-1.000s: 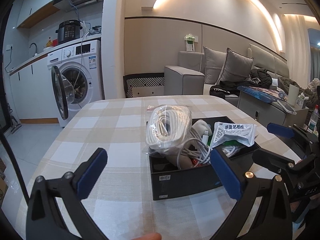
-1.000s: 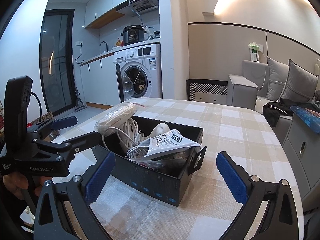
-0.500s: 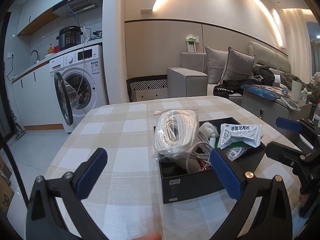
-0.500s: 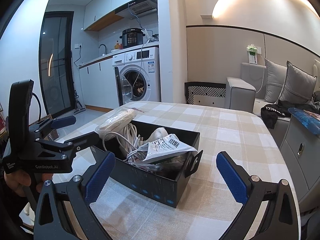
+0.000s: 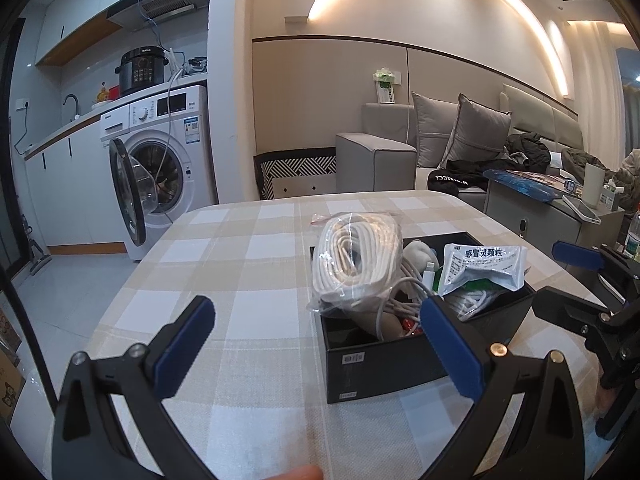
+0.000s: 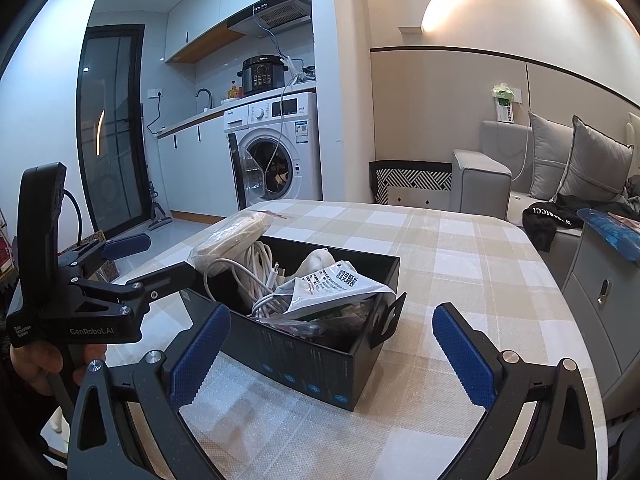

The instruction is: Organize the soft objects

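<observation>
A black box stands on the checked table. It holds a bagged coil of white cable, loose white cords, a white rounded thing and a silver medicine packet. My left gripper is open, just short of the box's near left corner, holding nothing. My right gripper is open in front of the box's near wall, also holding nothing. Each gripper shows in the other's view: the right gripper, the left gripper.
A washing machine with its door open stands beyond the table's far left. A grey sofa with cushions and dark clothes is at the back right. A grey cabinet sits off the table's right edge. A hand holds the left gripper.
Both grippers have drawn back and risen a little from the box, so it looks slightly smaller and further right in the left wrist view. Both stayed open.
</observation>
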The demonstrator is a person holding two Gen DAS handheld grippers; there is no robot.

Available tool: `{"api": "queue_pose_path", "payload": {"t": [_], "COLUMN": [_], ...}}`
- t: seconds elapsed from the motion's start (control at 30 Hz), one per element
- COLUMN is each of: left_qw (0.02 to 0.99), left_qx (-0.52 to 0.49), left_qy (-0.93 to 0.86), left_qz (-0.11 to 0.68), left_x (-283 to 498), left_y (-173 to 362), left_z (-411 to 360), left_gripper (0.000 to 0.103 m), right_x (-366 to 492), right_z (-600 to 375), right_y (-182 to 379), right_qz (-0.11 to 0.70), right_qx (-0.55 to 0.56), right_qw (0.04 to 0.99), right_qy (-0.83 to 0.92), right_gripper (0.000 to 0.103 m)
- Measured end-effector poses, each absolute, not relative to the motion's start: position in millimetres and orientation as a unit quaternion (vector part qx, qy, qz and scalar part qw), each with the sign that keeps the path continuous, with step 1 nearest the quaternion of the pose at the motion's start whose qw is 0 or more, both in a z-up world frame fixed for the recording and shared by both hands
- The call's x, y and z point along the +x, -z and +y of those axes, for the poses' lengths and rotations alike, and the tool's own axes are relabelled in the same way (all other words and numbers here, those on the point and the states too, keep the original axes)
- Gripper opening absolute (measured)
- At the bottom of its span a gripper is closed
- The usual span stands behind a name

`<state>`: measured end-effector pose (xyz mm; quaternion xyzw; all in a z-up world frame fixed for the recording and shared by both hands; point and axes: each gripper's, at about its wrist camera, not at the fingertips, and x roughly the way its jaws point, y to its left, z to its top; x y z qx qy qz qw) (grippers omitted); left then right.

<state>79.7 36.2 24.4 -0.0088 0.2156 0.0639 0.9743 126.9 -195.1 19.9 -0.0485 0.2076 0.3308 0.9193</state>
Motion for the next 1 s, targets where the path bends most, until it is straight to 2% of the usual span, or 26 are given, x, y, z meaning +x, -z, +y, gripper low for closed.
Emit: {"api": "queue_pose_path", "payload": {"t": [1.0], "left_qw": [0.976], "left_qx": [-0.015], "left_qy": [-0.059], "left_qz": [0.210], "left_x": [76.4], "left_y": [-25.6], "left_z": [37.6], "left_gripper": [0.103], "right_x": [126.0], "right_z": [-193.9], "right_y": [-19.8], "right_qz": [0.202], "right_qx": [-0.052], "right_qw": [0.918], "right_qy": [-0.336], "right_gripper": [0.103]}}
